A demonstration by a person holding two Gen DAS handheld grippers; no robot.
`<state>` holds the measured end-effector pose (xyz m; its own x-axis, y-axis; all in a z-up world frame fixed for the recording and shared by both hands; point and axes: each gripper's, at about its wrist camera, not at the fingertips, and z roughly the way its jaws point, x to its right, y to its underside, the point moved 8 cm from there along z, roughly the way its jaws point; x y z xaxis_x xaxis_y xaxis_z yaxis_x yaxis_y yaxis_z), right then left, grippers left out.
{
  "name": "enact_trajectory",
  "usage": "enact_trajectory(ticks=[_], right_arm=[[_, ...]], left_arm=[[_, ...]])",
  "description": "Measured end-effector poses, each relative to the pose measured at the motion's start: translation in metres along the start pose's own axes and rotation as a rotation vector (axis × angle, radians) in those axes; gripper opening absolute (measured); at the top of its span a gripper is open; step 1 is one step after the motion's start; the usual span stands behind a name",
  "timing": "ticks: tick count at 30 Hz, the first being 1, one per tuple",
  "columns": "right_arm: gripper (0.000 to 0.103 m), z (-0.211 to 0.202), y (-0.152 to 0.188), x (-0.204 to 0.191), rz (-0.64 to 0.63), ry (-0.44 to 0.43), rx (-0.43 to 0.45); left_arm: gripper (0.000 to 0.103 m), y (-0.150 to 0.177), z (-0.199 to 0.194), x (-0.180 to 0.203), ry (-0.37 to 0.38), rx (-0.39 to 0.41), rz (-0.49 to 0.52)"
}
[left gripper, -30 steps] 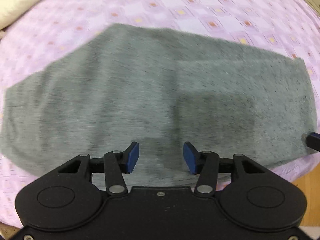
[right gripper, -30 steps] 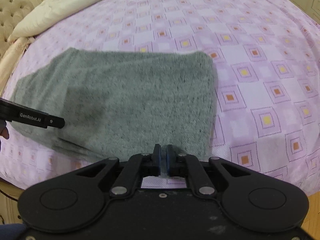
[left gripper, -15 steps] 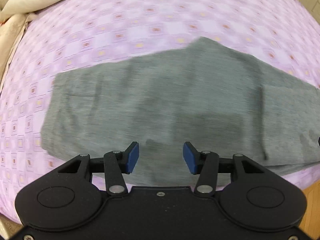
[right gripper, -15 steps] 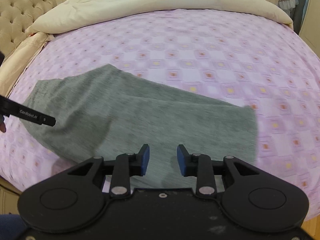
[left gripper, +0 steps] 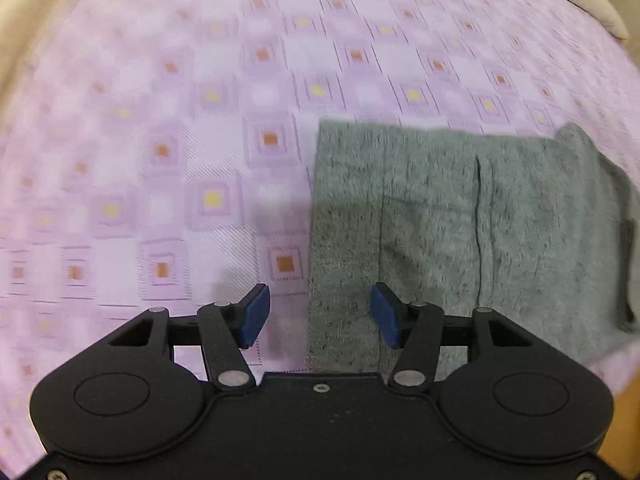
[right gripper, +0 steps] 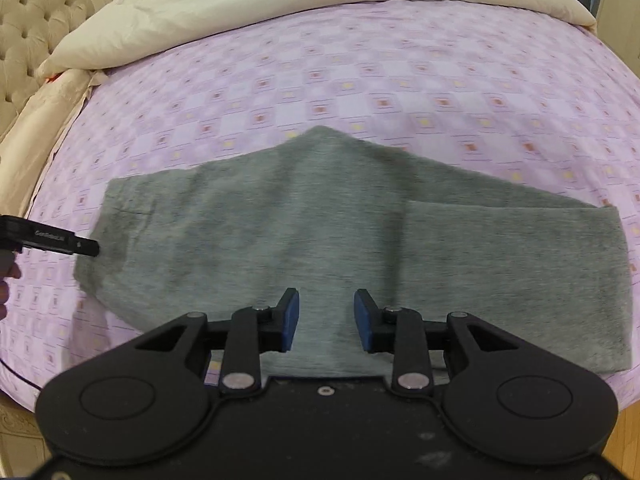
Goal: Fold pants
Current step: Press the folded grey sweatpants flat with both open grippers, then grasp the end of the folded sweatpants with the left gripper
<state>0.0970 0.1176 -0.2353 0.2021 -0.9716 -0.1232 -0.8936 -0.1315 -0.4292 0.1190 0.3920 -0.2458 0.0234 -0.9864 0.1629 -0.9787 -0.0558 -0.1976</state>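
- Where the bed's near edge curves, wood floor (right gripper: 628, 412) shows at lower right.
- Left gripper (left gripper: 320, 316): jaws wide and opening, nothing between, above pants' left end.
- Right gripper (right gripper: 326, 320): jaws apart, empty, over pants' near edge.
- Pants (right gripper: 320, 232): grey, flat on purple sheet (right gripper: 360, 60), right end folded over.
- Sheet bare beyond pants.
- Cream duvet (right gripper: 240, 4) and tufted headboard (right gripper: 28, 12) farthest.

Each gripper, the left gripper (left gripper: 319, 316) and the right gripper (right gripper: 326, 322), is a matte black plastic body with two round embossed discs, silver pivot screws, angular linkage arms and blue pads (left gripper: 254, 315) on its fingers.
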Motion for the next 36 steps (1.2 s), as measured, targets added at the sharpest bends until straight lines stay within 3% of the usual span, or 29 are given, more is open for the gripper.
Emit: enact_trajectory(ticks=[3, 5, 8, 13, 16, 21, 22, 24, 25, 28, 32, 36], right_arm=[[0.033, -0.003, -0.001, -0.017, -0.005, 0.011, -0.007], [0.033, -0.004, -0.003, -0.028, -0.015, 0.019, -0.011], [0.033, -0.005, -0.006, -0.039, -0.032, 0.036, -0.014], [0.033, -0.006, -0.013, -0.054, -0.044, 0.045, -0.017], [0.033, -0.004, -0.016, -0.061, -0.056, 0.044, -0.02], [0.033, -0.008, -0.016, -0.072, -0.084, 0.026, -0.023], [0.033, -0.009, -0.017, -0.075, -0.091, 0.023, -0.021], [0.033, -0.014, -0.016, -0.075, -0.098, 0.016, -0.014], [0.033, -0.015, -0.015, -0.075, -0.1, 0.012, -0.01], [0.033, -0.016, -0.011, -0.075, -0.111, -0.005, -0.008], [0.033, -0.021, -0.004, -0.07, -0.125, -0.019, 0.001], [0.033, -0.027, 0.001, -0.055, -0.118, -0.037, 0.018]], left_arm=[[0.068, -0.003, 0.014, -0.006, 0.1, -0.032, -0.006], [0.083, -0.005, 0.02, -0.007, 0.184, -0.052, -0.037], [0.097, -0.005, 0.024, 0.001, 0.245, -0.069, -0.008], [0.101, 0.002, 0.03, 0.026, 0.219, -0.033, 0.122], [0.1, 0.0, 0.027, 0.047, 0.412, -0.054, 0.084], [0.1, -0.004, 0.033, 0.058, 0.458, -0.05, 0.04], [0.096, -0.006, 0.03, 0.047, 0.472, -0.046, 0.006], [0.067, -0.006, 0.027, 0.032, 0.455, -0.025, -0.073], [0.045, -0.005, 0.027, 0.023, 0.414, -0.017, -0.096], [0.037, -0.002, 0.022, 0.016, 0.446, -0.014, -0.146], [0.033, -0.005, -0.001, 0.045, 0.34, 0.064, -0.024], [0.032, -0.012, -0.034, 0.073, 0.288, 0.152, 0.003]])
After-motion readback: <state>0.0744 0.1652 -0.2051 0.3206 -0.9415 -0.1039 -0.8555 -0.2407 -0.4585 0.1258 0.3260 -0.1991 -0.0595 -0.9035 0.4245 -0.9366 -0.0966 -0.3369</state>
